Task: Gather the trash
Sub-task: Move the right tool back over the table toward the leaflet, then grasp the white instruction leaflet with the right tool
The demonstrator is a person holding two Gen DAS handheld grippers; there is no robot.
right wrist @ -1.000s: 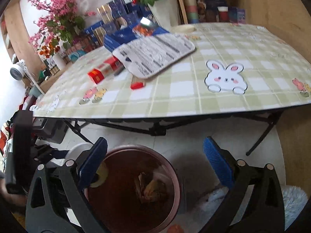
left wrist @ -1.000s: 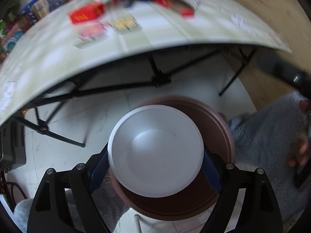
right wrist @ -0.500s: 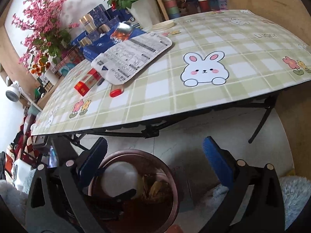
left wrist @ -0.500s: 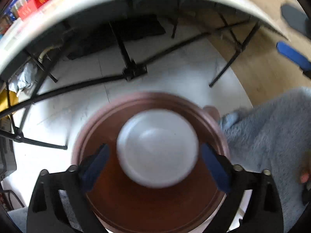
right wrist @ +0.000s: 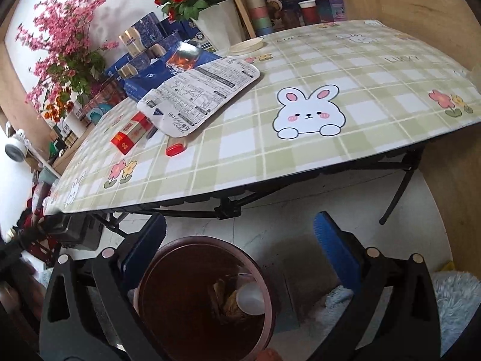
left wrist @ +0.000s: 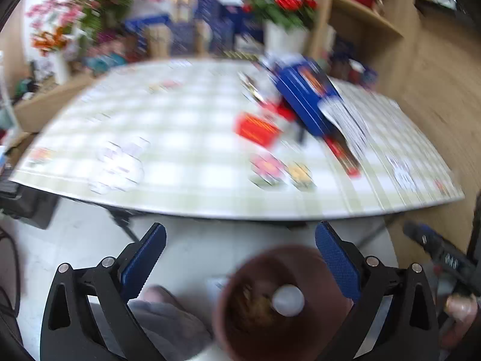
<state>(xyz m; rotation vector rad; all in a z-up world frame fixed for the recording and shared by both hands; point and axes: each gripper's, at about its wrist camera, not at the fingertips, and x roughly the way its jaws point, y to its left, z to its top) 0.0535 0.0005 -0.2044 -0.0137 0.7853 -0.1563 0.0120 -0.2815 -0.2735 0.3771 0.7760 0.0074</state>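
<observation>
Brown bin, left wrist view: the round trash bin (left wrist: 288, 300) stands on the pale floor below the table edge, low and right of centre between the two fingers; the picture is blurred.
White cup, left wrist view: a small white paper cup (left wrist: 288, 300) lies inside the bin beside brownish scraps.
Left gripper: the left gripper (left wrist: 240, 255) has its blue-padded jaws spread wide, with nothing between them and nothing touching the pads.
Table, left wrist view: the green-checked table (left wrist: 180, 138) carries a red box (left wrist: 258, 129) and a blue package (left wrist: 306, 96).
Right edge, left wrist view: a hand (left wrist: 460, 307) shows beside a dark gripper part.
Brown bin, right wrist view: it (right wrist: 207, 297) sits on the floor under the near table edge, low in the gap between the fingers, the cup (right wrist: 251, 297) inside with the scraps.
Right gripper: the right gripper (right wrist: 239, 240) has its jaws parted wide, gripping nothing.
Table, right wrist view: a printed white package (right wrist: 198, 96), the red box (right wrist: 130, 132) and a red cap (right wrist: 176, 147) lie on the cloth.
</observation>
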